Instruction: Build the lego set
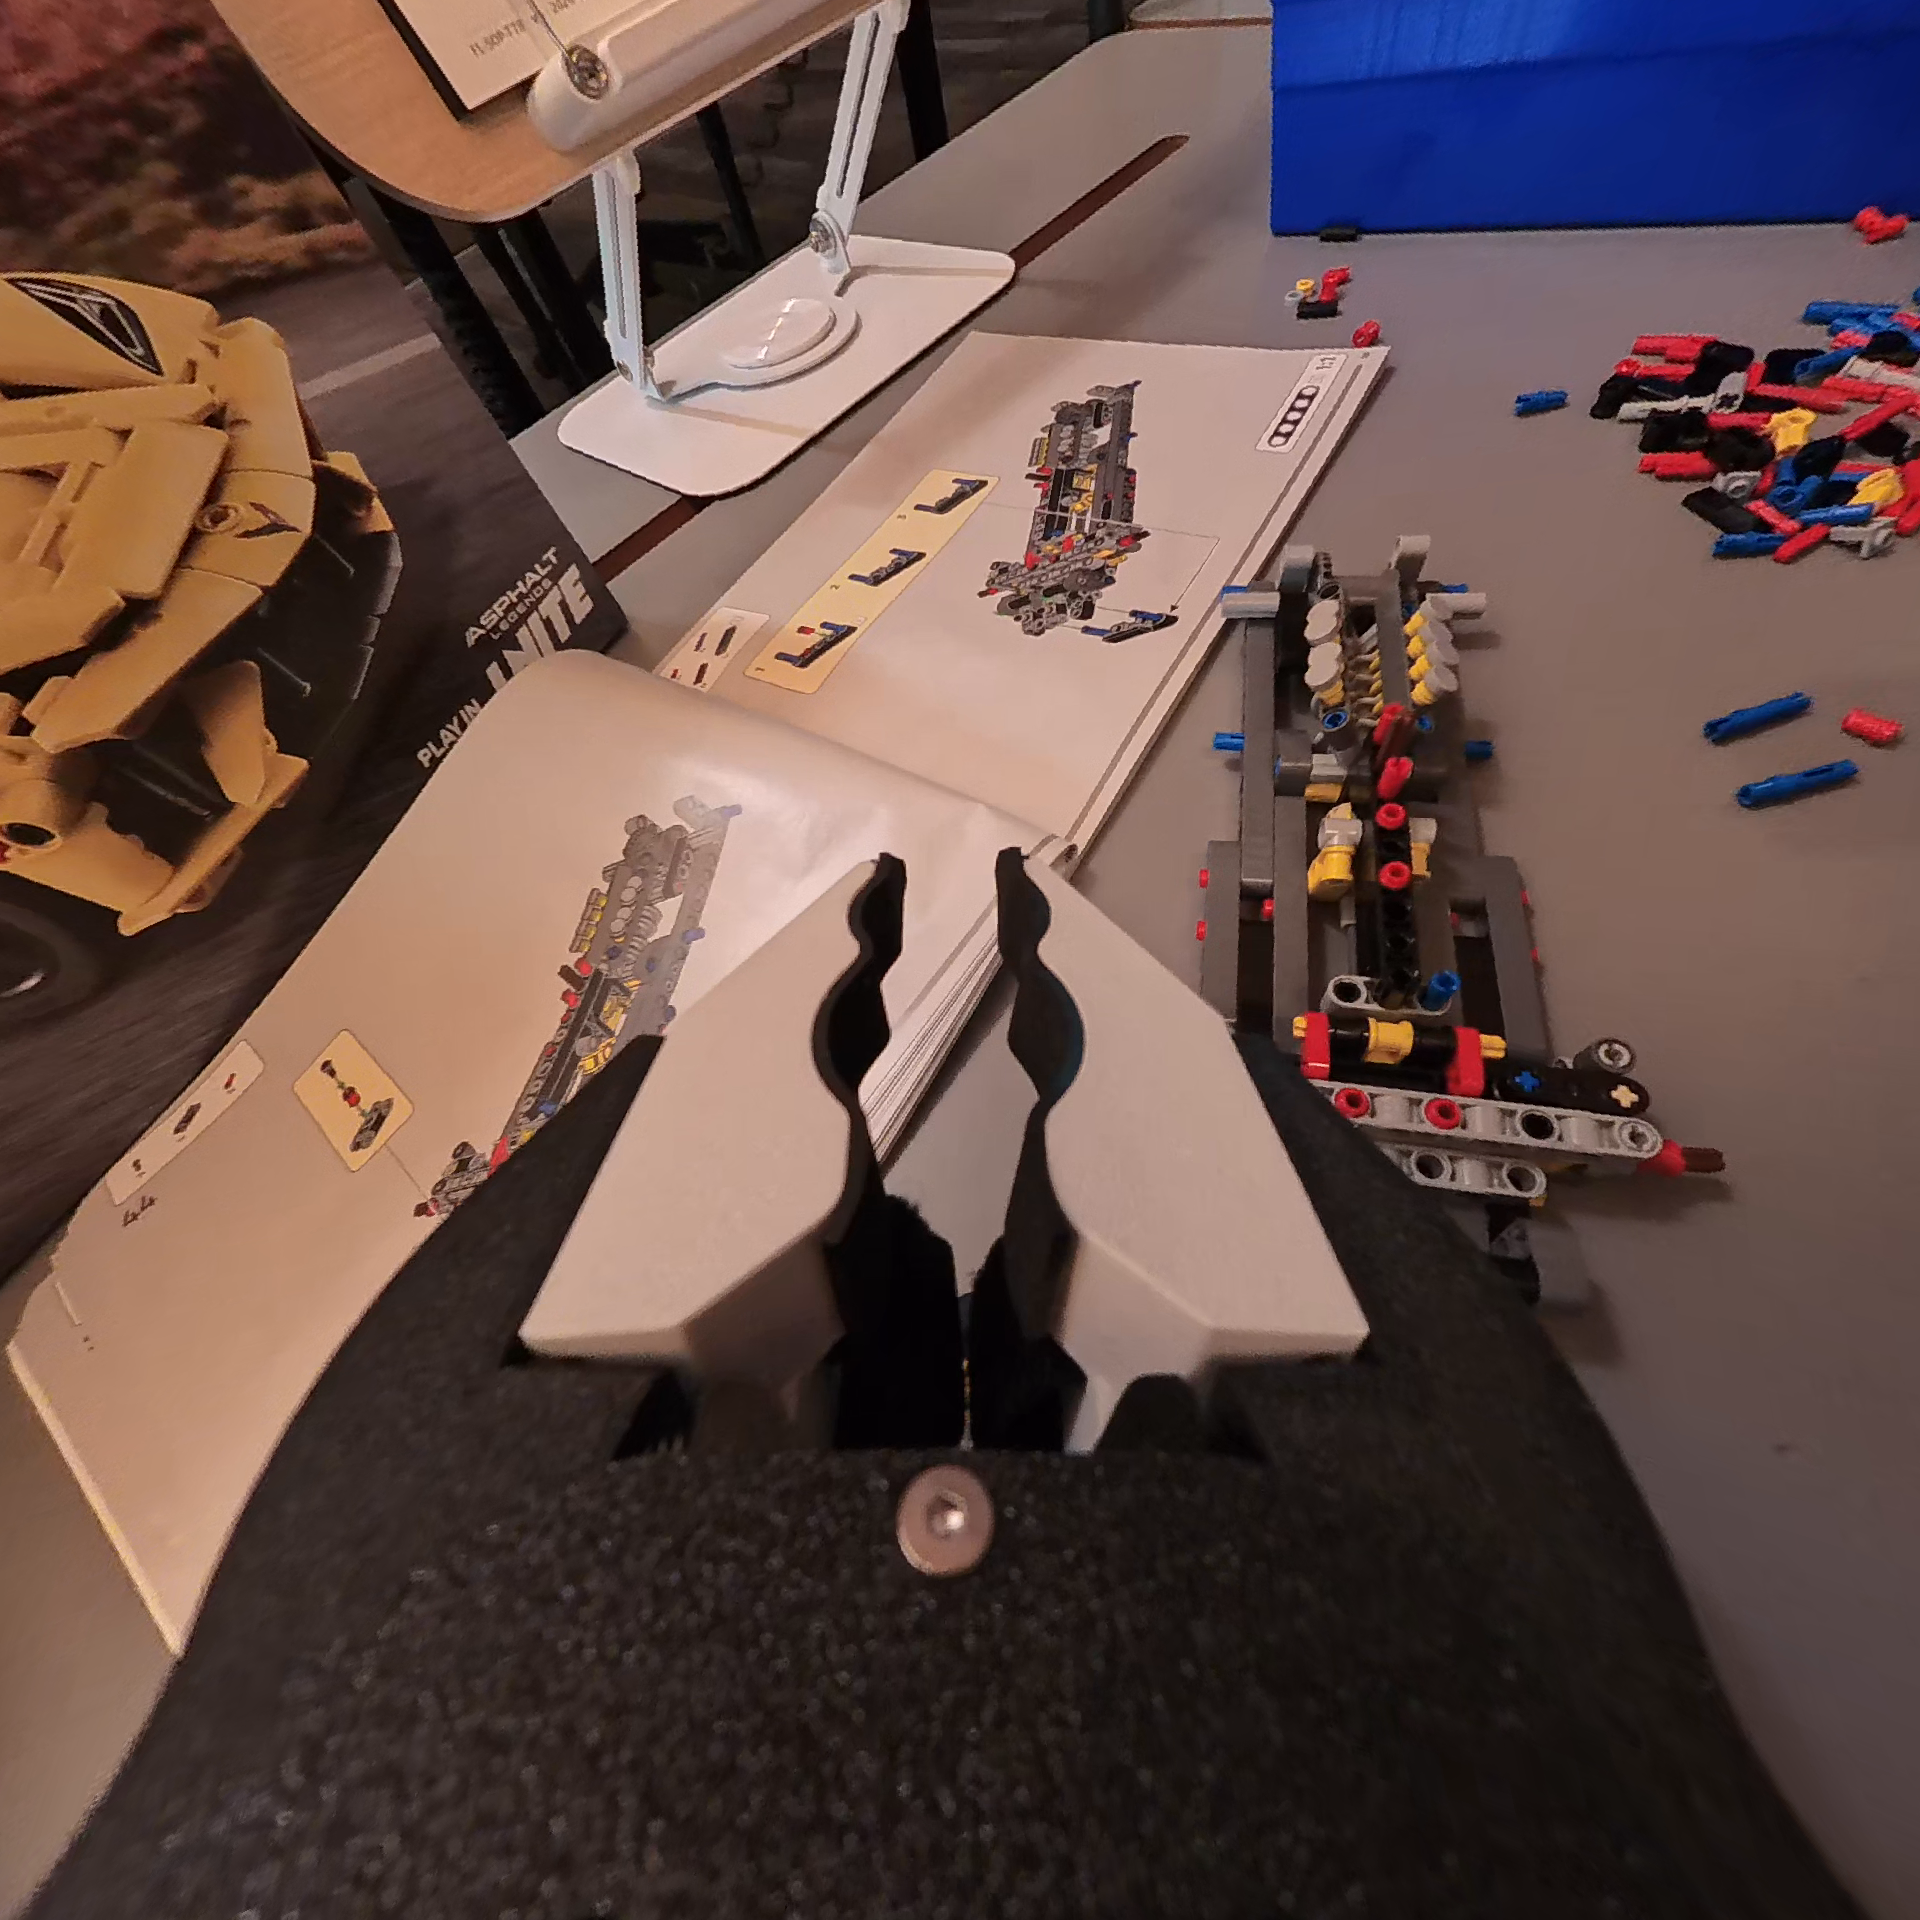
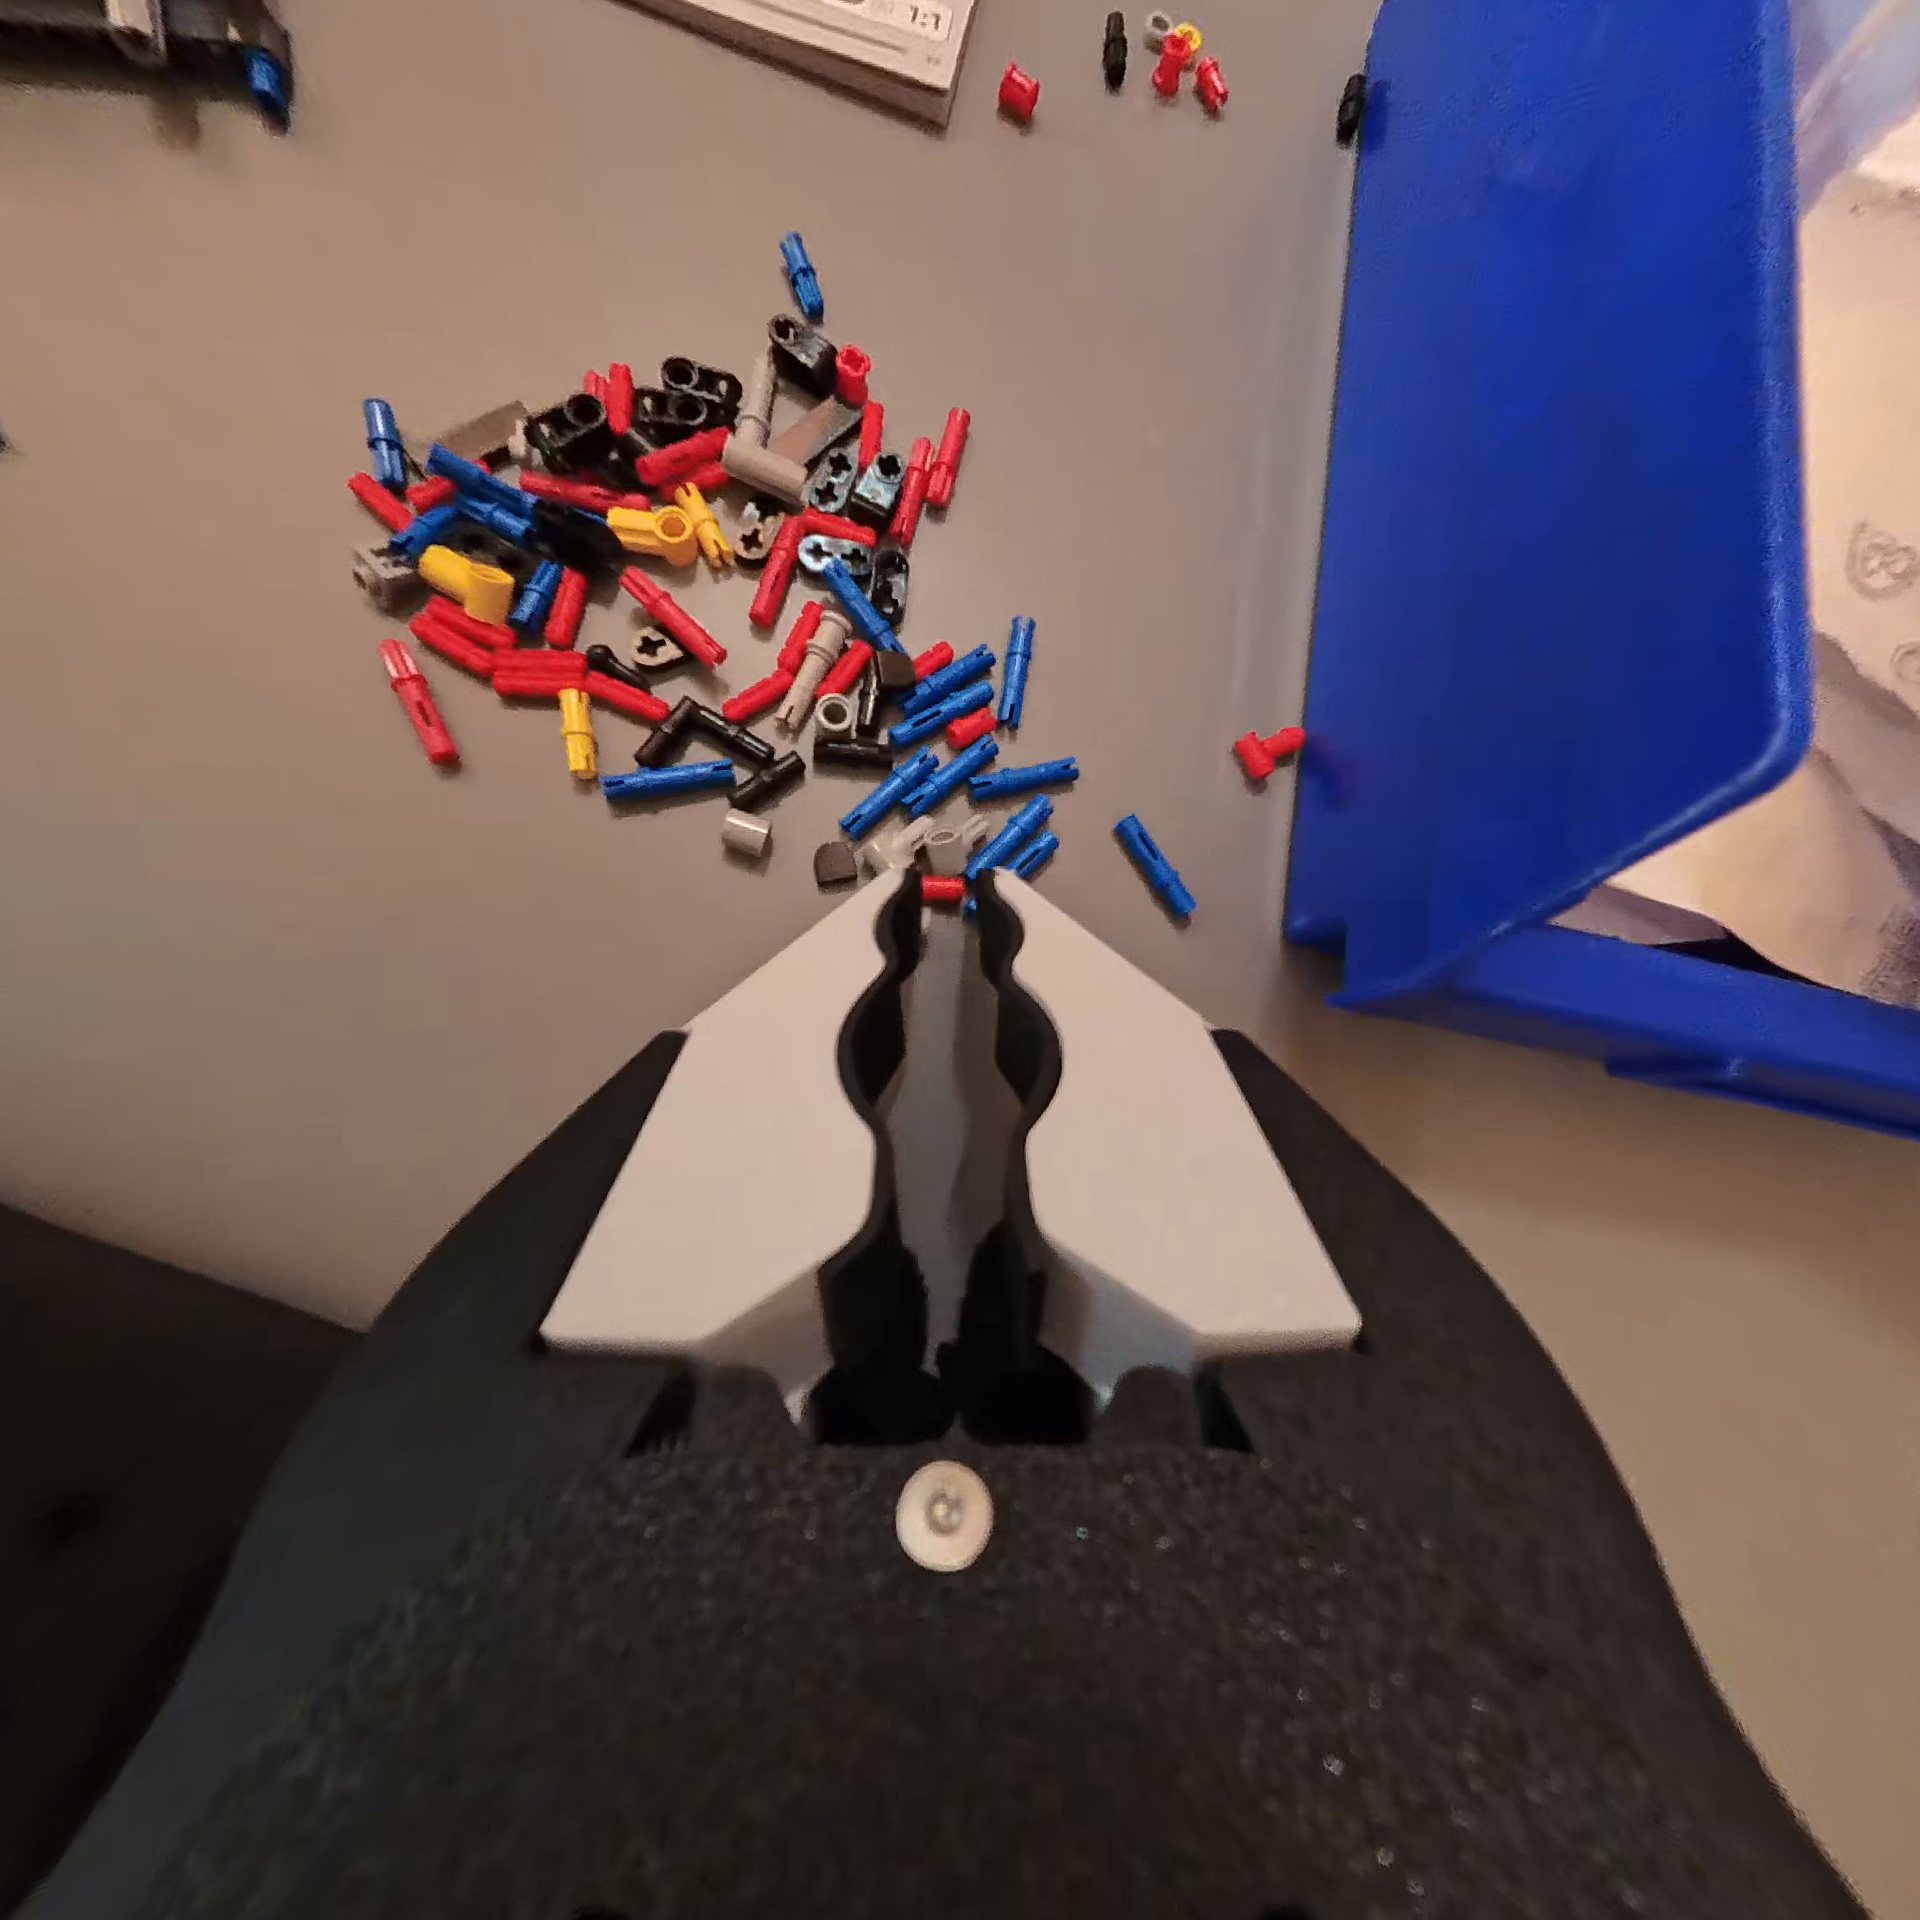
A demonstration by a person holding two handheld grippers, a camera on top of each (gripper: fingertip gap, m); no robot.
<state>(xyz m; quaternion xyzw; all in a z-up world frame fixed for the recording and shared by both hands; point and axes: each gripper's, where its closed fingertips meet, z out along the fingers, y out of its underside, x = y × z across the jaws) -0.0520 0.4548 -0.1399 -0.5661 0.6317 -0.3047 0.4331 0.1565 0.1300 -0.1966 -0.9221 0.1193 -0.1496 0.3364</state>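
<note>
A part-built grey, black and yellow lego chassis (image 1: 1257, 727) lies on the grey table, right of the open instruction booklet (image 1: 935, 582). My left gripper (image 1: 951, 862) hovers over the booklet's near right edge, left of the chassis, with its jaws a little apart and nothing between them. A pile of loose red, blue, black and yellow pins and connectors (image 2: 665, 561) lies ahead of my right gripper (image 2: 945, 885); it also shows in the left wrist view (image 1: 1787, 447). My right gripper is at the pile's near edge, its tips closed on a small red pin (image 2: 942, 888).
A blue bin (image 2: 1558, 468) stands right of the pile and shows at the back right in the left wrist view (image 1: 1590, 114). The set's box with a yellow car (image 1: 156, 623) and a white stand (image 1: 790, 353) are at the left and back. Stray pins (image 1: 1766, 748) lie around. There is about 40 centimetres between the tips of the two grippers.
</note>
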